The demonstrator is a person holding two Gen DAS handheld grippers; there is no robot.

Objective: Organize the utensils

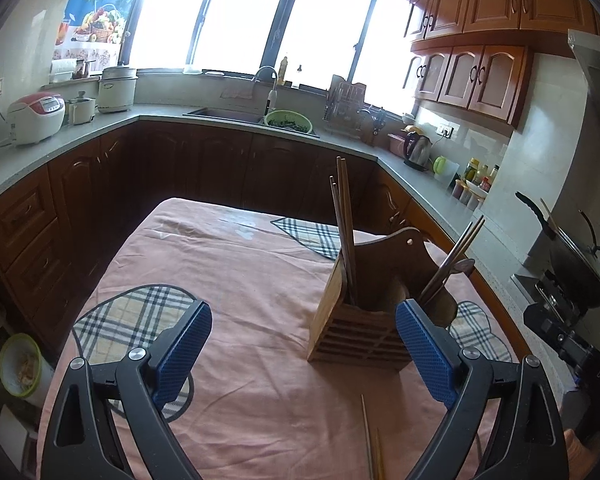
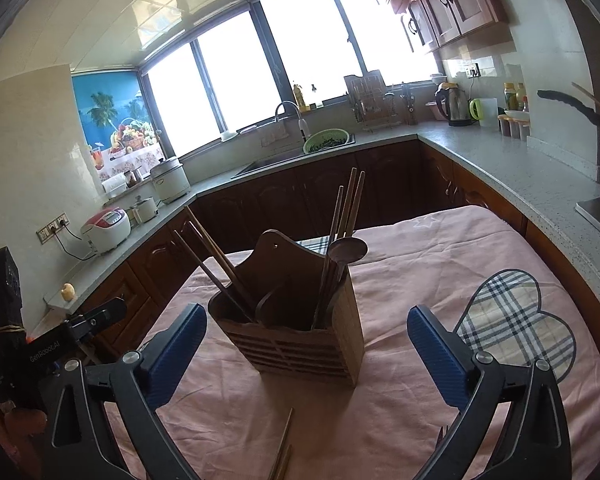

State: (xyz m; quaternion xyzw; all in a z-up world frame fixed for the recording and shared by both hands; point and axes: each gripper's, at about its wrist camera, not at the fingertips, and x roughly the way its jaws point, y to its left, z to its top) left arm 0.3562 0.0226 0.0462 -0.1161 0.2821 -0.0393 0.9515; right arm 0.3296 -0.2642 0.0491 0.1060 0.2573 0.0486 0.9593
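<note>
Left gripper (image 1: 304, 344): fingers wide apart, holding nothing.
Right gripper (image 2: 306, 344): also wide apart, empty.
Wooden holder (image 2: 300, 320): upright, chopsticks (image 2: 348, 208) inside (spoon too).

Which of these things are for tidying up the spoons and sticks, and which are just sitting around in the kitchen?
For the job:
wooden holder
chopsticks standing in it
wooden spoon in it
loose chopsticks on the pink cloth

Just sitting around:
rice cooker
kettle
green colander
plaid mat

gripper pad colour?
Blue, with a fine textured grid, on black fingers. It shows best in the left wrist view.
</note>
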